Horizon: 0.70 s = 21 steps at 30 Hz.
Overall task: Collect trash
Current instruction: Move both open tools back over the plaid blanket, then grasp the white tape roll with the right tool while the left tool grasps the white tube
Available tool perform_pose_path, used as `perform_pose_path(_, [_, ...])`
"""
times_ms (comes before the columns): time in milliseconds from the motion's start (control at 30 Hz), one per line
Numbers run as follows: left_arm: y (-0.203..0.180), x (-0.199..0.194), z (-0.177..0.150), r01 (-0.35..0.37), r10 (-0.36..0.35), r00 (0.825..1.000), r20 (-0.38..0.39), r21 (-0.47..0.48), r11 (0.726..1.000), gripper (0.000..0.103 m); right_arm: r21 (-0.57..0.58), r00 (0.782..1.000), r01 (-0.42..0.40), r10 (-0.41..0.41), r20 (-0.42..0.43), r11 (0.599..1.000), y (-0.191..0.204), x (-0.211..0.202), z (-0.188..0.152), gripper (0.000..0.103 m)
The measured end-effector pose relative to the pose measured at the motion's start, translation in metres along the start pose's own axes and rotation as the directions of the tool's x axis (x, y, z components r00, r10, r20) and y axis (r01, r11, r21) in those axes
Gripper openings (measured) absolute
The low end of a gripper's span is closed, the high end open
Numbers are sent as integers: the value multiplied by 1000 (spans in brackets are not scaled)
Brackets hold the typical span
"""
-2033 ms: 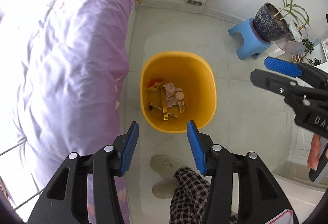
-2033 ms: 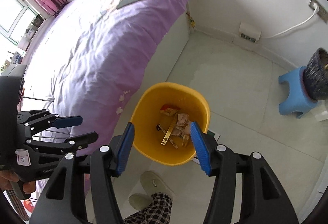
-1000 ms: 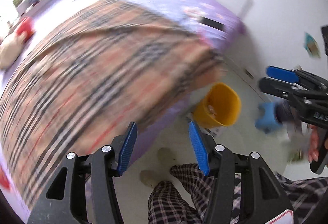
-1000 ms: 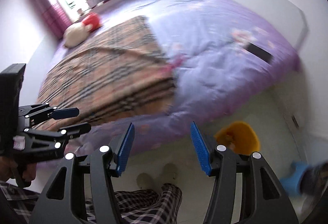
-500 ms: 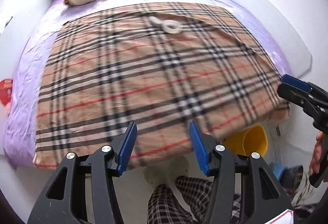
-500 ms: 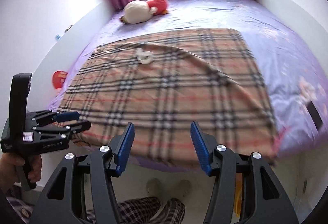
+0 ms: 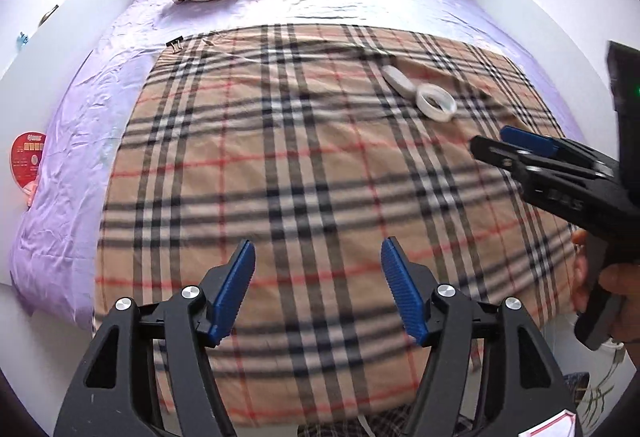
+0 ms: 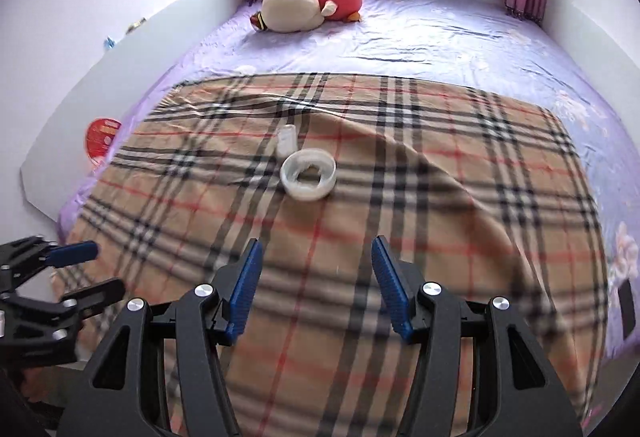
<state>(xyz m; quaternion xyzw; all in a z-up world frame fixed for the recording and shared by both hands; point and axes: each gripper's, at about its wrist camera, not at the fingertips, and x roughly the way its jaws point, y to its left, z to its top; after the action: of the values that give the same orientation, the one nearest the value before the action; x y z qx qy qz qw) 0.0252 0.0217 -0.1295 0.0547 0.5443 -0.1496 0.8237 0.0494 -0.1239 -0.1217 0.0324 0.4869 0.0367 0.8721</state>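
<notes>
On plaid blanket [image 8: 400, 217]: white ring [image 8: 308, 175], white slip [image 8: 287, 139]. Left gripper [image 7: 316, 291] widening, right gripper [image 8: 316, 287] parted; both empty. Risk: snagging blanket.

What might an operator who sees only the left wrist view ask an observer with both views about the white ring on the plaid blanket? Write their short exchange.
Operator: Is the right gripper lined up with the white ring?
Observer: Nearly. In the right wrist view, the ring lies ahead of the gap between its fingers, slightly left of the middle.
Operator: Is anything between its jaws?
Observer: No, they stand open and empty over the plaid blanket.
Operator: Anything beyond the blanket's right edge?
Observer: A dark flat rectangle, perhaps a phone, lies on the purple sheet.
</notes>
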Motion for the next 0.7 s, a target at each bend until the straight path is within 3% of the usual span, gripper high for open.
perform_pose_path(300, [-1, 11, 18, -7, 7, 1000, -6, 6, 1000, 68, -43, 1000, 8, -8, 12, 999, 2, 29, 23, 57])
perform_pose_path(400, [-6, 12, 21, -3, 3, 1000, -9, 16, 1000, 68, -43, 999, 33, -32, 25, 999, -2, 30, 26, 39])
perform_pose_path(567, [-16, 17, 27, 6, -6, 1000, -12, 39, 999, 68, 3, 998, 61, -61, 20, 998, -24, 23, 24, 39])
perform_pose_path(700, [-28, 27, 38, 23, -23, 1000, -10, 52, 998, 68, 45, 991, 129, -130, 17, 991, -53, 8, 13, 39])
